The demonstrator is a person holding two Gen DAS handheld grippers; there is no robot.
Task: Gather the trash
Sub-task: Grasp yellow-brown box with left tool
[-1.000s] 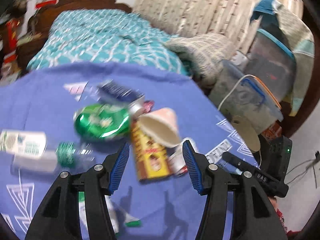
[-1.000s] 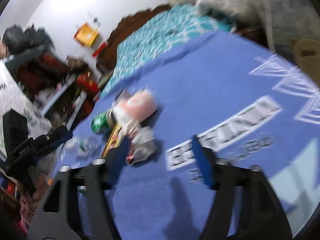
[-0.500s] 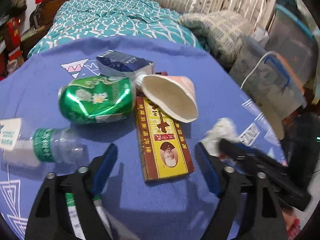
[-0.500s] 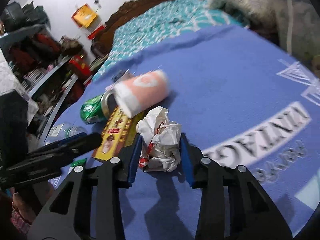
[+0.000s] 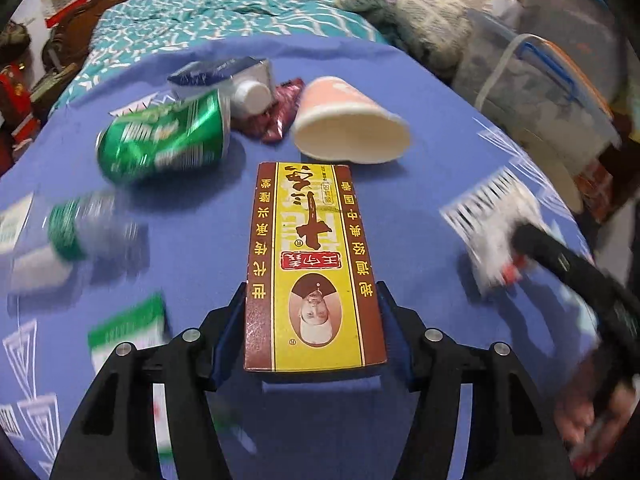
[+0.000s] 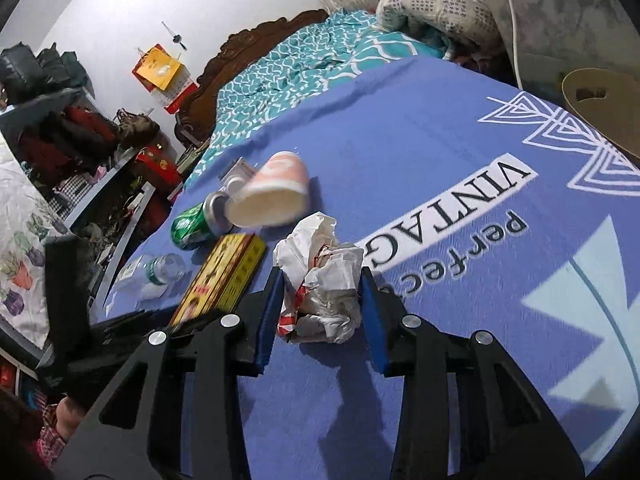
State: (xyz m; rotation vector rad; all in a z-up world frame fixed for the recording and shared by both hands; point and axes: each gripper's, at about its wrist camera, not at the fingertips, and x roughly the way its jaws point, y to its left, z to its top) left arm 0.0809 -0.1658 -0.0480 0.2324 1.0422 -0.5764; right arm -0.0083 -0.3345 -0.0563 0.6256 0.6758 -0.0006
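Trash lies on a blue cloth [image 5: 208, 248]. My left gripper [image 5: 310, 320] is shut on a yellow and brown carton [image 5: 310, 264], also seen in the right wrist view [image 6: 228, 276]. My right gripper [image 6: 320, 284] is shut on a crumpled white wrapper [image 6: 320, 280], blurred at the right of the left wrist view [image 5: 492, 236]. Beyond the carton lie a green can [image 5: 164, 144], a pink paper cup [image 5: 348, 120] on its side, a red wrapper [image 5: 280, 114], a blue and white carton [image 5: 224, 74] and a clear bottle with a green label [image 5: 68, 232].
A teal bed [image 5: 200, 16] with a wooden headboard lies behind the cloth. A folded blanket [image 5: 420, 20] and clear storage boxes [image 5: 540, 92] stand at the right. Cluttered shelves [image 6: 80, 152] are at the left in the right wrist view.
My left gripper moved forward and closed on the carton. My right gripper stayed closed on the crumpled wrapper and lifted it slightly.
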